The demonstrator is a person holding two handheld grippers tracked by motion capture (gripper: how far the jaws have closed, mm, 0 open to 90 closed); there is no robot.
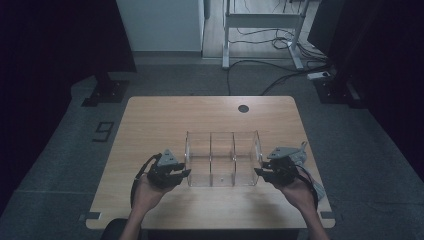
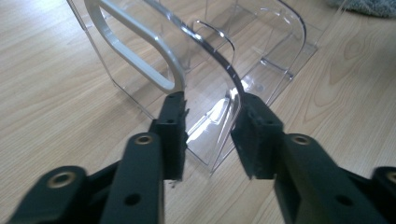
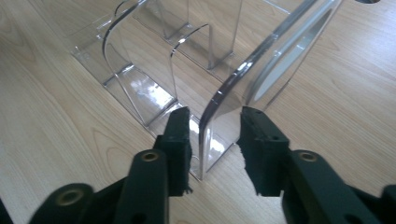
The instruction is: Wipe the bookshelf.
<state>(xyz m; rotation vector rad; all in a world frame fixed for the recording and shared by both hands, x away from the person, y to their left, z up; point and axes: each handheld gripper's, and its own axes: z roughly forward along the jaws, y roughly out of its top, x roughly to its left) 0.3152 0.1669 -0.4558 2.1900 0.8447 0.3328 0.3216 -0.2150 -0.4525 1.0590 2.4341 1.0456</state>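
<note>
A clear plastic organiser point(image 1: 223, 150) with three compartments stands on the wooden table point(image 1: 165, 120). My left gripper point(image 1: 186, 173) is at its near left corner and my right gripper point(image 1: 260, 172) at its near right corner. In the left gripper view the left gripper point(image 2: 210, 121) straddles the end wall point(image 2: 224, 135), which has a white oval handle point(image 2: 140, 42); there is a gap on one side. In the right gripper view the right gripper point(image 3: 214, 133) straddles the other end wall point(image 3: 208, 126) with a gap on both sides. Both are open.
A grey cloth-like thing point(image 1: 301, 152) lies by the organiser's right end, close to the right hand. The table has a round cable hole point(image 1: 243, 108) near its far edge. Beyond the table, a white desk frame point(image 1: 262, 30) and cables point(image 1: 280, 75) sit on the floor.
</note>
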